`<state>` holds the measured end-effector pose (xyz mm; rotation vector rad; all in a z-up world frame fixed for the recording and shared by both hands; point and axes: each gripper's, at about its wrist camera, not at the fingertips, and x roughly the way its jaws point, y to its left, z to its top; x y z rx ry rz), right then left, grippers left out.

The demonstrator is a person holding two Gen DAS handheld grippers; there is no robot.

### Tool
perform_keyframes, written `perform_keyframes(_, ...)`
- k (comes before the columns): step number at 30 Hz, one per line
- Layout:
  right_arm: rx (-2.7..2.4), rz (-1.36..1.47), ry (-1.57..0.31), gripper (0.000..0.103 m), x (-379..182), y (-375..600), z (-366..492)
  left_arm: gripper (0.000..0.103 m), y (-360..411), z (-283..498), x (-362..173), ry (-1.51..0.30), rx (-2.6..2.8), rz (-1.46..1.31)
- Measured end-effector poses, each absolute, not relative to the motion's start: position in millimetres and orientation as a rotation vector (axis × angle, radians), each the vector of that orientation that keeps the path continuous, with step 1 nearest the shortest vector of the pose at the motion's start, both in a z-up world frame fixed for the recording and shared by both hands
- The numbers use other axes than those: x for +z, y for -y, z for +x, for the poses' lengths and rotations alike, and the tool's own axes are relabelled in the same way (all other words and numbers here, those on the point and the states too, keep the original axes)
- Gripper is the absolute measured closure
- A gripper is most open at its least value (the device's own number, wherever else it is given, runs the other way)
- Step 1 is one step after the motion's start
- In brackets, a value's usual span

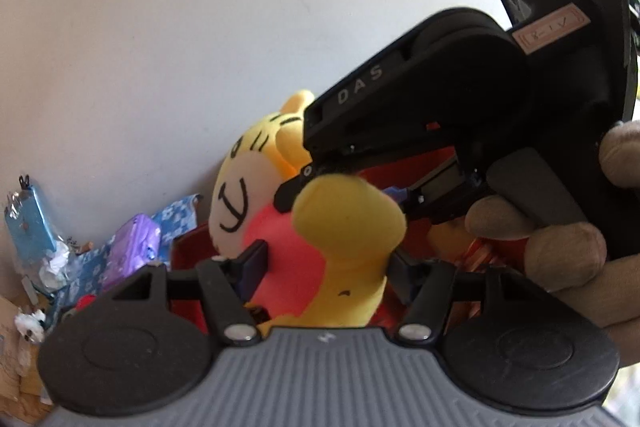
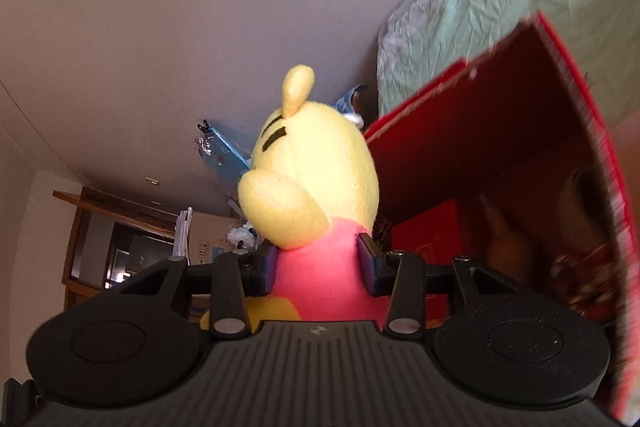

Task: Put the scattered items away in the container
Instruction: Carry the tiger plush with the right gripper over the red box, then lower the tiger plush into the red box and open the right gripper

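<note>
**Plush tiger held over the box**

The red cardboard box (image 2: 500, 131) gapes beside my yellow plush tiger in a pink shirt (image 2: 316, 183). It stands upright, head up, probably above the box. My right gripper (image 2: 316, 267) and left gripper (image 1: 324, 263) both pinch its body.

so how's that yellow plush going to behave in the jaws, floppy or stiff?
Likely soft: the plush tiger is stuffed fabric, and the right gripper pinches its pink torso, which probably compresses. The unsupported head may flop. Probably light and not fragile; fuzzy fabric shouldn't slip. The left gripper also brackets it, near the red box.
</note>
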<state>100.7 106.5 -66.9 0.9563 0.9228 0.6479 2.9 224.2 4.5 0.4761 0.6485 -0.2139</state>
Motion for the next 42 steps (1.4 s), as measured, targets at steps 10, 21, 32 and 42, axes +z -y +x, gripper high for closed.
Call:
perform_keyframes(10, 0.628, 1.076, -1.006, 0.060, -94.2, -143.0, 75.5, 0.038, -259.6, -3.3, -18.3, -0.701, -0.271, 0.551)
perform_keyframes(21, 0.548, 1.041, -1.085, 0.056, -100.2, -145.1, 82.0, 0.022, -266.5, -2.9, -25.0, -0.747, -0.326, 0.455)
perform_keyframes(32, 0.527, 0.653, -0.952, 0.056, -27.4, -111.0, 75.5, 0.026, -285.5, -19.9, 7.8, -0.741, -0.475, 0.167)
perform_keyframes(42, 0.606, 0.307, -1.119, 0.078, -55.1, -147.3, 95.6, 0.039, -287.8, 7.6, -14.9, -0.873, -0.555, 0.074)
